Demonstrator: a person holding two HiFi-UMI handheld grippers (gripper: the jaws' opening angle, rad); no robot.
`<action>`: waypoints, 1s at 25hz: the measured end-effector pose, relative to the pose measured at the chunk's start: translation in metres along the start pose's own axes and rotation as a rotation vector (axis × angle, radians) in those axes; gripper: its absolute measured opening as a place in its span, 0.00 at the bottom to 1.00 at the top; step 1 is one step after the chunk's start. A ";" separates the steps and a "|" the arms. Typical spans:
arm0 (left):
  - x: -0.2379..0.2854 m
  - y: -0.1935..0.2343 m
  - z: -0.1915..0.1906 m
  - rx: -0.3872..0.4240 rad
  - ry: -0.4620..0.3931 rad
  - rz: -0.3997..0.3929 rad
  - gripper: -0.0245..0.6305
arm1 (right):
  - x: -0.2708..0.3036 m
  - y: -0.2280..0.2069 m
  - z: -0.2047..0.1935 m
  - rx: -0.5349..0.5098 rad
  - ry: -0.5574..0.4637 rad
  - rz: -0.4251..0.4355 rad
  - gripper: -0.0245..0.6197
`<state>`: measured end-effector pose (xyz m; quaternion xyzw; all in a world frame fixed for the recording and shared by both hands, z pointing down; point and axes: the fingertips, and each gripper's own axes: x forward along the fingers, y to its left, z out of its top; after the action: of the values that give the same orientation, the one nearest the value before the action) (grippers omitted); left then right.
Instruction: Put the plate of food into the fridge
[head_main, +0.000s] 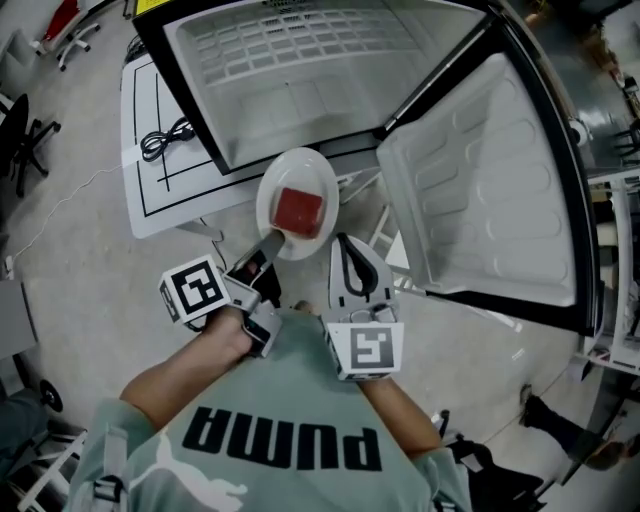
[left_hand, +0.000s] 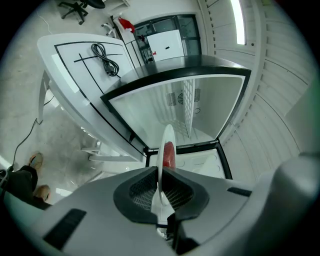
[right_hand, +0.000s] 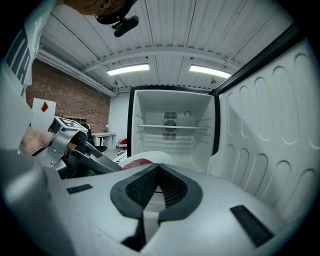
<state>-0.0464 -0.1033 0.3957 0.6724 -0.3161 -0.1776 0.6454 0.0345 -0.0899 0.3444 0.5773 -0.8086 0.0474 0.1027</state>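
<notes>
Round white plate carries one red, block-shaped piece of food at its centre. The plate is face-up, off any surface, near rim clamped in the left gripper, just before the white fridge, whose door stands wide open.

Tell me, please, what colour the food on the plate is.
Red: a squarish block of food on the white plate, clearest in the head view.
</notes>
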 end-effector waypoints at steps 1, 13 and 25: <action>0.002 0.000 0.003 0.006 0.005 -0.004 0.07 | 0.004 0.000 0.002 0.000 0.001 -0.005 0.05; 0.008 0.021 0.036 0.081 0.046 0.043 0.07 | 0.039 0.008 -0.003 -0.012 0.063 -0.036 0.05; 0.045 0.023 0.052 0.000 -0.013 0.042 0.07 | 0.086 -0.020 -0.007 0.028 0.060 0.004 0.05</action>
<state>-0.0511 -0.1714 0.4209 0.6645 -0.3341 -0.1684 0.6469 0.0270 -0.1740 0.3690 0.5753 -0.8057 0.0765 0.1186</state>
